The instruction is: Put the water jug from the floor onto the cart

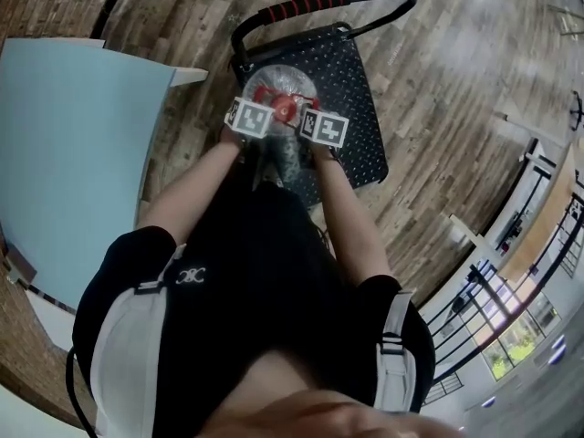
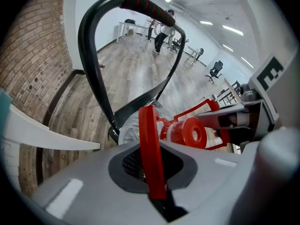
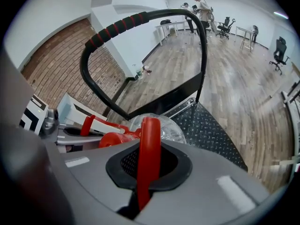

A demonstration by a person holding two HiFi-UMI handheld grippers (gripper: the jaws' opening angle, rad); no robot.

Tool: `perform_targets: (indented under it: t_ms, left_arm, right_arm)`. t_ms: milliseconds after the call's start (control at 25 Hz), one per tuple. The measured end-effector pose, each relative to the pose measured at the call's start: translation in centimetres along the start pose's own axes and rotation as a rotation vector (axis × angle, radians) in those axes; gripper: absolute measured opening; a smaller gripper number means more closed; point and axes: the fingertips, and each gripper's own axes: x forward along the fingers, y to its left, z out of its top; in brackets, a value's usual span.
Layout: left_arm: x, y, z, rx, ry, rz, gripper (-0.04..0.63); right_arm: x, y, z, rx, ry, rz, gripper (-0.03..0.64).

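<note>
Over the cart point(image 1: 360, 99), near its push bar point(image 1: 319, 5), the water jug point(image 1: 290, 82) stands upright with its red cap point(image 2: 190, 132) on top. I cannot tell if its bottom touches the deck yet.

The jug hangs straight down from both tools, right between them. The left gripper point(image 2: 152, 172) is squeezed tight on one side of the jug's red handle point(image 2: 150, 139). The right gripper point(image 3: 146, 172) is squeezed tight on the other side. Both are just as near.

I think the next move is straight down, then let go.

The push bar is just past the jug, so don't go further forward. More bare deck lies to the right. A pale blue board point(image 1: 64, 135) sits close on the left.
</note>
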Motion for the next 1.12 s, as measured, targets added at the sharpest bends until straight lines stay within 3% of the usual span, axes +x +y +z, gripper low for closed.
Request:
perform_targets:
  t_ms: [200,560,800,1120]
  left_arm:
    - [1.5,0.3,0.4,-0.017,0.002,-0.034,0.025]
    - [1.8,2.1,1.1,0.010,0.008,-0.024,0.028]
    - [1.2,2.9,1.0,-0.024,-0.002,-0.011,0.101]
    - [-0.8,3.2,2.3,0.007,-0.055,0.043,0.148]
  right_arm:
    - [1.2,-0.6,0.7,-0.012,0.022,-0.016,0.014]
    - [1.8,-0.4,1.4,-0.010,0.022,-0.010,0.015]
    - [1.8,-0.4,1.3,0.012,0.009,-0.033,0.018]
    - [-0.2,-1.2,3.0,-0.001,-0.087,-0.092,0.149]
